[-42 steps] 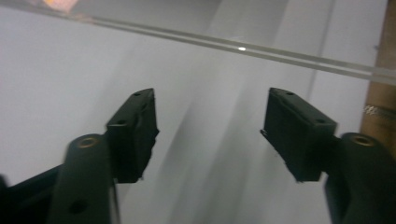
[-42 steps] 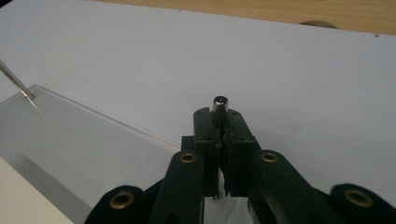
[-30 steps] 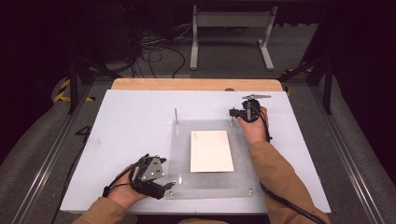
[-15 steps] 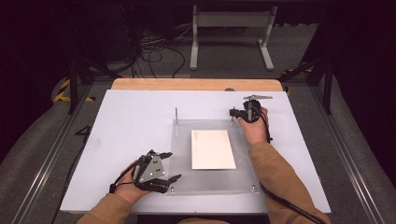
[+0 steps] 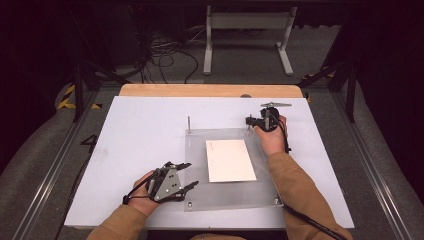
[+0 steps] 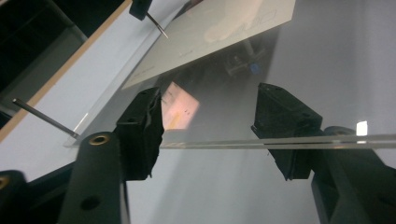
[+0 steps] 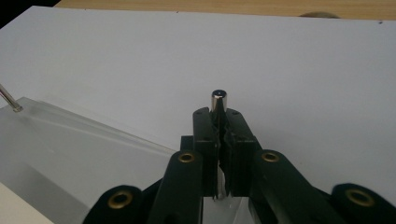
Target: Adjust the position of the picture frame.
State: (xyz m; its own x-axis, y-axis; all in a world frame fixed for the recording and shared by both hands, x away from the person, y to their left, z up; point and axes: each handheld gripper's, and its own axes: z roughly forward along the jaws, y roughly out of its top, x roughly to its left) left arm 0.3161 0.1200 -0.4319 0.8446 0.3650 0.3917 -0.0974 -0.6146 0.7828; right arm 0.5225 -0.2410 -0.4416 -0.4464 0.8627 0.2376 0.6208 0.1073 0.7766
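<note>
**Gripping the pin at the clear sheet's far corner**

Clamping my right gripper on the upright metal pin, I had its top poking just past the fingertips. My left gripper was spread, the clear sheet's near edge between its fingers. I judged the sheet stiff, slippery, best taken by its edge.

Card on plate, centred

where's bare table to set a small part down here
Free: the white table left of the clear plate, and the strip between the plate's far edge and the wooden edge. Crowded: the plate's near-left corner by the left hand-held gripper, its far-right pin in the right hand-held gripper.
</note>
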